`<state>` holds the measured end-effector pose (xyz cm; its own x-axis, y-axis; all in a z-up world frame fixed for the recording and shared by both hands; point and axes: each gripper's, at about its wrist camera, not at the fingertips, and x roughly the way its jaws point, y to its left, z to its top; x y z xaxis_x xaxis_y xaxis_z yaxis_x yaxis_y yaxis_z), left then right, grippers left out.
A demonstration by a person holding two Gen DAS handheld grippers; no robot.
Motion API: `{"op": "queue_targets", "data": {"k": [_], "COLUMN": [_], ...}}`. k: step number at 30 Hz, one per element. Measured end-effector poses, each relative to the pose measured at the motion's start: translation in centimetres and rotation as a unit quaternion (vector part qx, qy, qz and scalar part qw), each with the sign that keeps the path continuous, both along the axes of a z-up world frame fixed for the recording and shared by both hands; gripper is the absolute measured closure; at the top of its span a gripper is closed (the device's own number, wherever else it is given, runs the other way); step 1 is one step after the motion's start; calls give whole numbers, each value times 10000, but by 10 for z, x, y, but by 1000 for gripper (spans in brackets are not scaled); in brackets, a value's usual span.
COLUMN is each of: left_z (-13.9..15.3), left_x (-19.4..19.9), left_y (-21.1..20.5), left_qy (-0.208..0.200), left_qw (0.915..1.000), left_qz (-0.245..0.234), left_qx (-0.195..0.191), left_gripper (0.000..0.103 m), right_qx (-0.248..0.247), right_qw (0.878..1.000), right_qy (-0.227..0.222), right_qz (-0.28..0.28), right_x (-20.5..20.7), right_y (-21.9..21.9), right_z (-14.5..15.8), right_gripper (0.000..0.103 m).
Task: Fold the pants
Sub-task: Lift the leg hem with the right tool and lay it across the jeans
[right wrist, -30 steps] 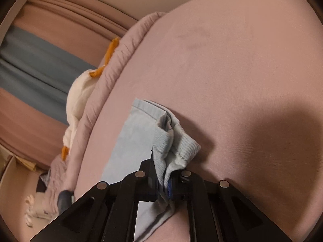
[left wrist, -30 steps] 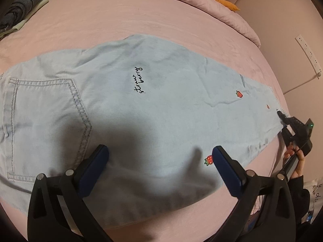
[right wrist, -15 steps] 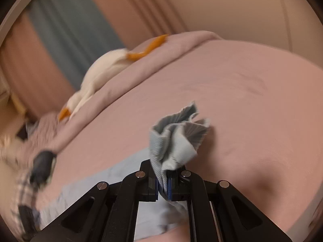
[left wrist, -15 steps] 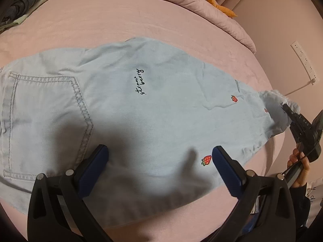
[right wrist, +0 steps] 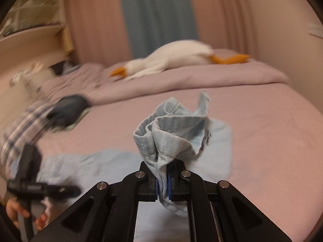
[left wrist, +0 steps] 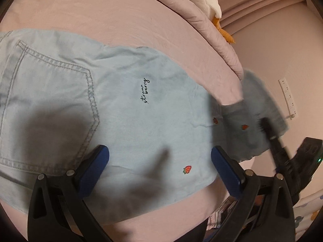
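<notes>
Left wrist view: left gripper [left wrist: 159, 168] jaws wide apart, hovering over pants [left wrist: 125, 109] spread flat on pink bed [left wrist: 101, 14]. Light denim, stitched pocket [left wrist: 48, 100], strawberry embroidery. Hem end lifted, blurred.

Right wrist view: right gripper [right wrist: 162, 183] clamped on bunched hem [right wrist: 171, 133]. Advice: carry hem toward waistband, keep edges aligned, left pins the fold line.

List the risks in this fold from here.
The right gripper pinches only a bunched hem, so the cloth may slip out or land crumpled. The left gripper hangs open over the pants, pinning nothing; the pull may drag them across the bed.
</notes>
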<state>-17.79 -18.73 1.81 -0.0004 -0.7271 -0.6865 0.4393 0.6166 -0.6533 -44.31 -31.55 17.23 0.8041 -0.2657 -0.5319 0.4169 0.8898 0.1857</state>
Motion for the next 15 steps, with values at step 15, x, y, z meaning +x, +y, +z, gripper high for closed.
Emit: {"op": "queue_targets", "data": {"k": [15], "left_z": [-2], "left_x": [-6], "left_y": [-2], "left_qy": [90], "left_qw": [9996], "left_qz": [-221], "left_qx": [-167], "left_gripper": [2], "right_qx": [-176], "right_qw": [9886], "right_qy": [1047], "right_qz": [1068], "right_x": [50], "right_y": [64], "right_z": [-70], "right_gripper": [95]}}
